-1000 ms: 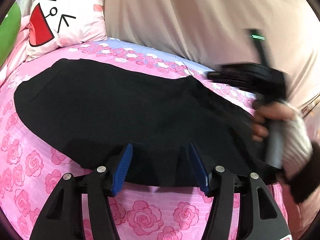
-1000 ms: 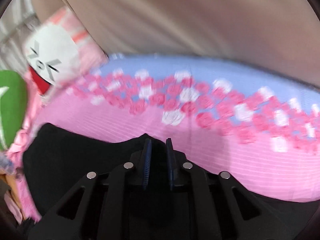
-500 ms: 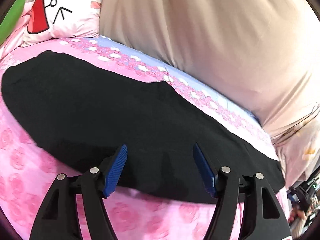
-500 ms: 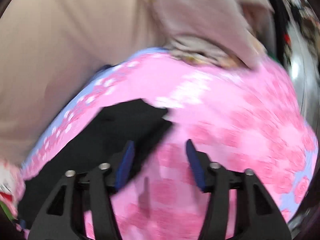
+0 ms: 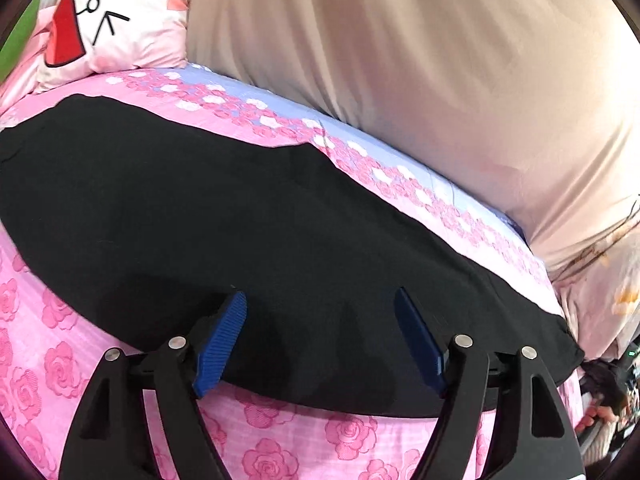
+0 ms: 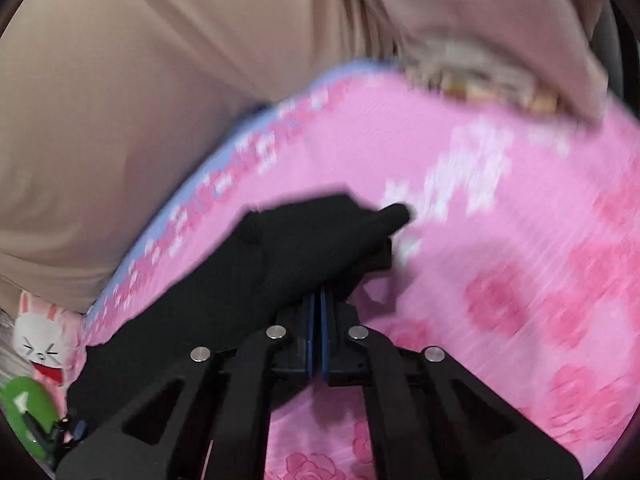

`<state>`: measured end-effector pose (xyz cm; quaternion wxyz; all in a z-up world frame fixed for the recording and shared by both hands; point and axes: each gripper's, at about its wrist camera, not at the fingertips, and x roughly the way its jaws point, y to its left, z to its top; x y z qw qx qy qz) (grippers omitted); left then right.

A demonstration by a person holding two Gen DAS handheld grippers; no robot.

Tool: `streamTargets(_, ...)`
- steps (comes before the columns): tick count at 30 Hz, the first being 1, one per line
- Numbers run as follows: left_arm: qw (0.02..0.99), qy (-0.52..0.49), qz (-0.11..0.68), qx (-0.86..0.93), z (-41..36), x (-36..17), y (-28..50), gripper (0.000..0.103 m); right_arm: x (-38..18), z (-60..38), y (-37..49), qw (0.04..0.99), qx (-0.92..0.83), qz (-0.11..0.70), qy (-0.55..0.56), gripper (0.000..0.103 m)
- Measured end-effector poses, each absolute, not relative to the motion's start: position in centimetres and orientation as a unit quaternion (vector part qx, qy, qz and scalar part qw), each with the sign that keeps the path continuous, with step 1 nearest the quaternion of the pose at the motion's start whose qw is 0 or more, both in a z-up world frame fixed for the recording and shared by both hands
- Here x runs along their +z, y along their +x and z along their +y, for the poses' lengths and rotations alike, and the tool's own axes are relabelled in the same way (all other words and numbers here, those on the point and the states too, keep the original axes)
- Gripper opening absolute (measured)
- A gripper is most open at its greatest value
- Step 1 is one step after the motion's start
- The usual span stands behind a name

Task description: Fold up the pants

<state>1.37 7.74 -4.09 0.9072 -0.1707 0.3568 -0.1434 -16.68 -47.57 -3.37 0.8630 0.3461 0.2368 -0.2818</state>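
The black pants [image 5: 208,216] lie spread lengthwise on a pink rose-print bed sheet [image 5: 280,436] in the left wrist view. My left gripper [image 5: 320,332] is open and empty, its blue pads over the near edge of the pants at mid-length. In the right wrist view my right gripper [image 6: 318,312] is shut on the end of the black pants [image 6: 280,248], and the cloth bunches up over the fingertips above the sheet [image 6: 500,240].
A beige curtain [image 5: 400,60] hangs along the far side of the bed. A cartoon pillow [image 5: 108,24] and a green object [image 6: 24,412] sit at the head end. The person's hand shows at the lower right [image 5: 600,416].
My right gripper was open beside the end of the pants half a second ago; now it is shut on that end. The left gripper stays open over the near edge.
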Motion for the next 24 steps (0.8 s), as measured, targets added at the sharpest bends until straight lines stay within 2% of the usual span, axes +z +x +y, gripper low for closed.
streamTargets(2,0.908,-0.166,0.359,-0.137,7.7,-4.2,1.3,0.074,-4.8,-49.3,-17.5,0.849,-0.281,0.247,0.374,0.0)
streamTargets(4,0.908,-0.159,0.363,-0.138,7.4,-4.2,1.4,0.074,-7.4,-49.9,-16.9,0.826,-0.287,0.29,0.388,0.001)
streamTargets(8,0.907,-0.144,0.371,-0.139,6.8,-4.4,1.6,0.074,-6.0,-49.1,-17.4,0.832,-0.277,0.276,0.394,0.004)
streamTargets(10,0.907,-0.145,0.369,-0.142,6.9,-4.4,1.5,0.074,-6.5,-49.1,-18.4,0.824,-0.267,0.27,0.421,0.016)
streamTargets(12,0.906,-0.15,0.368,-0.146,7.0,-4.5,1.5,0.075,-6.6,-48.7,-19.5,0.82,-0.247,0.247,0.453,0.051)
streamTargets(15,0.905,-0.151,0.369,-0.15,7.0,-4.6,1.6,0.075,-6.3,-47.7,-20.2,0.82,-0.221,0.223,0.478,0.074)
streamTargets(17,0.906,-0.147,0.368,-0.152,6.9,-4.6,1.5,0.075,-6.0,-47.5,-19.4,0.821,-0.216,0.227,0.477,0.078)
streamTargets(22,0.911,-0.119,0.36,-0.165,6.0,-4.3,1.0,0.078,-6.4,-47.2,-15.9,0.821,-0.234,0.258,0.454,0.08)
streamTargets(23,0.911,-0.115,0.358,-0.168,5.8,-4.3,0.9,0.08,-6.2,-47.1,-15.1,0.822,-0.247,0.265,0.44,0.073)
streamTargets(24,0.912,-0.108,0.356,-0.171,5.5,-4.2,0.8,0.081,-6.3,-47.2,-14.5,0.822,-0.256,0.272,0.43,0.049)
